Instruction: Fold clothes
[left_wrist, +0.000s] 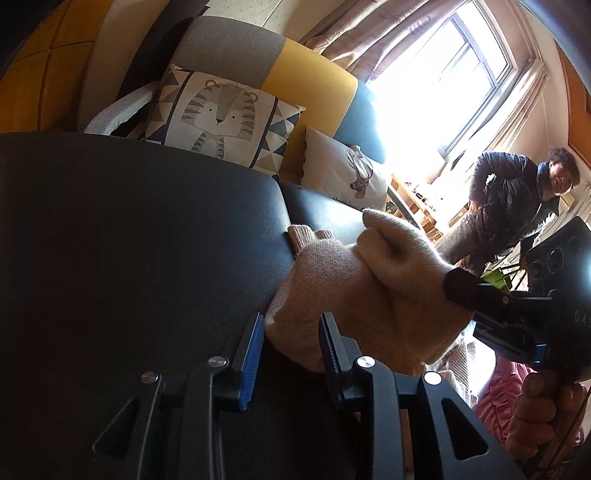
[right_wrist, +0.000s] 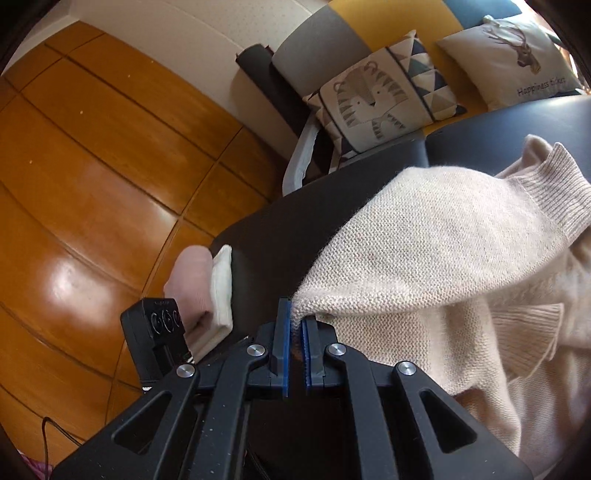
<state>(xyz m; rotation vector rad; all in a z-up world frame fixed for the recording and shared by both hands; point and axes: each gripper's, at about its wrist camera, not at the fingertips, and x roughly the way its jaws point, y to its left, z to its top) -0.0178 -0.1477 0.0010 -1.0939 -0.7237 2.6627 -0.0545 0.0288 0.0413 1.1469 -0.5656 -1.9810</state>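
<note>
The cream knitted sweater (right_wrist: 436, 236) lies bunched on the near right part of the black leather-look table (right_wrist: 280, 229), with one ribbed cuff (right_wrist: 550, 188) lifted toward the far right. Your right tongs (right_wrist: 296, 325) are pressed together on a corner of the knit, which stretches away from their blue pads (right_wrist: 284, 332) up and to the right. In the left wrist view the same sweater (left_wrist: 354, 295) rises as a soft hump; a fold of it sits between the blue pads (left_wrist: 253, 354) of your left tongs (left_wrist: 291, 343), whose jaws stand partly apart around the fabric. I cannot tell whether they press it firmly. Your right hand (left_wrist: 543, 417) shows at the near right of that view, wrapped around the black handle of the other tool.

At the near left edge of the table sits a small folded stack, a pink garment (right_wrist: 192, 280) against a white one (right_wrist: 221, 295). Beyond the table stands a sofa with grey, yellow and blue back panels (left_wrist: 306, 77), carrying a tiger-print cushion (left_wrist: 221, 118) and a white deer-print cushion (left_wrist: 343, 173). Glossy orange wooden floor (right_wrist: 92, 166) lies to the left. At the far right a person in a dark jacket (left_wrist: 517, 199) stands near a bright window (left_wrist: 443, 85) with beige curtains.
</note>
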